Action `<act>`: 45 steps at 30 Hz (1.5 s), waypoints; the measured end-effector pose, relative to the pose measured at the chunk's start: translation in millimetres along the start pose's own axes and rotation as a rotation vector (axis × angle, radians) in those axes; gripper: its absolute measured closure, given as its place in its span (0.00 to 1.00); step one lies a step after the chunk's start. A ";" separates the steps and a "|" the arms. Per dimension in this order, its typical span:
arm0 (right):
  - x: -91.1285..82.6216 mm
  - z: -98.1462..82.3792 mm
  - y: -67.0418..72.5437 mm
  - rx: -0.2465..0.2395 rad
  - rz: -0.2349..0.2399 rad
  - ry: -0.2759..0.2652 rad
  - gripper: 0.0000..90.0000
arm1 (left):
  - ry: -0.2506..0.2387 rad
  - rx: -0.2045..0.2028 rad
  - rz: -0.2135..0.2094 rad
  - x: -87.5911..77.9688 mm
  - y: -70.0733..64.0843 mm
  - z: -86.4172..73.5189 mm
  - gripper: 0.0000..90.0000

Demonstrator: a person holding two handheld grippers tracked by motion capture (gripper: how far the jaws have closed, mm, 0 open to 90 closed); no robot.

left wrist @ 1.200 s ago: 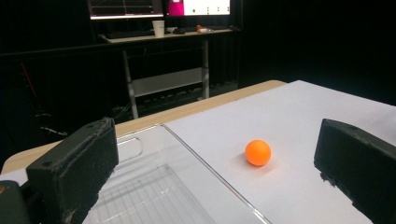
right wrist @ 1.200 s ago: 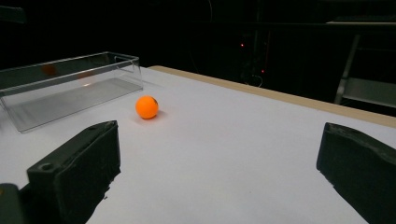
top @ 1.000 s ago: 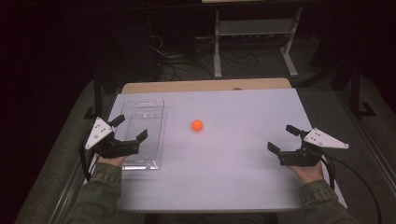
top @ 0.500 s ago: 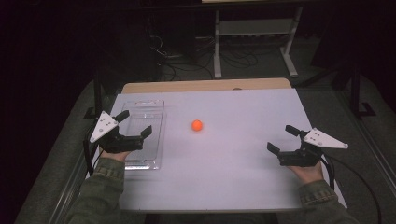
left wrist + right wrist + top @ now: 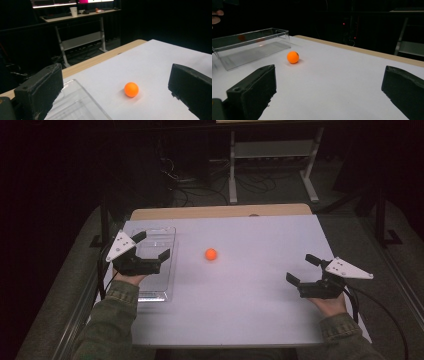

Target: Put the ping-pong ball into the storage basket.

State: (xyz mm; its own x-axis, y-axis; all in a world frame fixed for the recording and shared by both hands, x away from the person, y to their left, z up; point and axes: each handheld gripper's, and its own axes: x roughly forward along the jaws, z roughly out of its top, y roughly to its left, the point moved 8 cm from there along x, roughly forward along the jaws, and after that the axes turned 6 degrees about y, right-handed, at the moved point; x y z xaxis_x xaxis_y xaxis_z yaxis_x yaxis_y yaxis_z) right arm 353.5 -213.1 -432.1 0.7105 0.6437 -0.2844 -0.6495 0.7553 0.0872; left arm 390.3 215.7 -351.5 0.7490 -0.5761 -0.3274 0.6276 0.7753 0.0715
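Orange ball (image 5: 211,254) mid-table, near clear tray (image 5: 169,265) edge; jaws wide apart.

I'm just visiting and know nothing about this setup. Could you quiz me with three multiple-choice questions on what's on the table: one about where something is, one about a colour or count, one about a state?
1. Where does the small orange ball lie?
A. On the bare white table top, beside the clear plastic rectangular box
B. Inside the box
C. Between the right gripper's fingers

2. How many balls are on the table?
A. Three
B. One
C. Two

3. How do the fingers of the left gripper stand?
A. Shut on the ball
B. Shut on the box wall
C. Apart, holding nothing

Answers:
1 A, the high view shows the ball on the white surface, apart from the box.
2 B, one orange ball shows.
3 C, the left gripper view shows both black fingers wide apart with the ball lying free beyond them.
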 end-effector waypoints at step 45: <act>1.5 -2.4 2.7 -0.011 0.012 0.016 0.00 | 0.148 0.107 -0.099 58.8 -18.8 29.7 0.00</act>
State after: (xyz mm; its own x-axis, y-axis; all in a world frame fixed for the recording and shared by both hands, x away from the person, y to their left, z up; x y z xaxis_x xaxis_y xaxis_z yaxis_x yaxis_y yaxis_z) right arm 352.2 -210.4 -434.6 0.6979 0.6509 -0.2987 -0.6613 0.7458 0.0801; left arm 428.9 159.5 -344.1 0.6480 -0.5978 -0.4719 0.7215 0.6802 0.1292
